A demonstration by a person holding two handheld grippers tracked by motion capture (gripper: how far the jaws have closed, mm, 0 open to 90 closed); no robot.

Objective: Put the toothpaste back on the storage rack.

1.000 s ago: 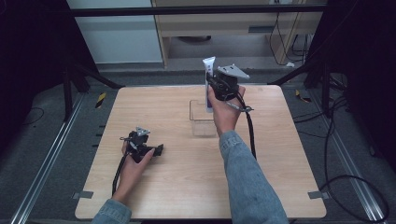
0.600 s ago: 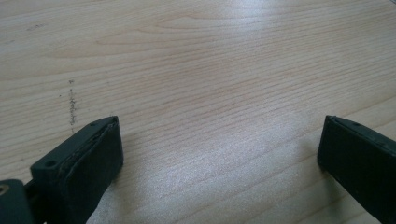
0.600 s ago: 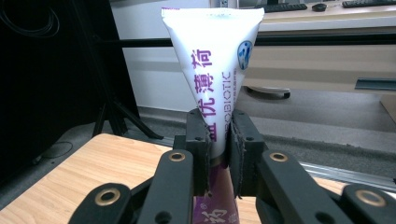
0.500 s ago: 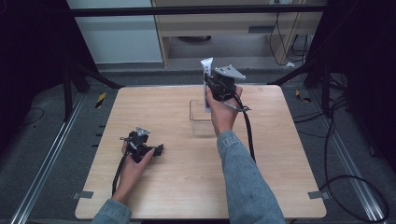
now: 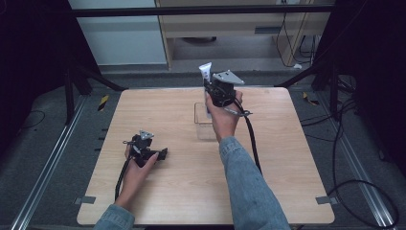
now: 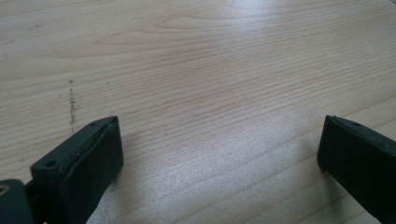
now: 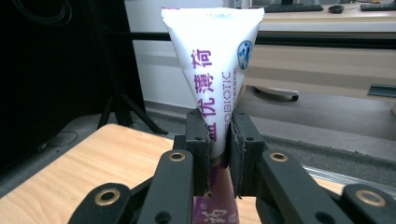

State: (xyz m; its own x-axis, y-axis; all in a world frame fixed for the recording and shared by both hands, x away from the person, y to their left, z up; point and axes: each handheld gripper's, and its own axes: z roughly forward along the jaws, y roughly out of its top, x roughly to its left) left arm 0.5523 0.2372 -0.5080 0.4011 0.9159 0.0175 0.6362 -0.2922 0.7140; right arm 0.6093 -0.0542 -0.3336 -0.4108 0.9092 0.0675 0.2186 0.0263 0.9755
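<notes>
R gripper (image 5: 209, 85) jaws clamped on tube (image 5: 205, 73), held upright above clear box (image 5: 205, 120) at counter's 12 | not yet in box | L gripper (image 5: 160, 154) jaws wide, empty, at 8.

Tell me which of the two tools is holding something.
The right tool, raised above the clear box: its jaws clamp a white and purple tube. The left tool rests open on the table, holding nothing.

White-and-purple tube (image 7: 215, 79) — upright, crimped end up — pinched mid-body, above clear container (image 5: 204, 123).
</notes>
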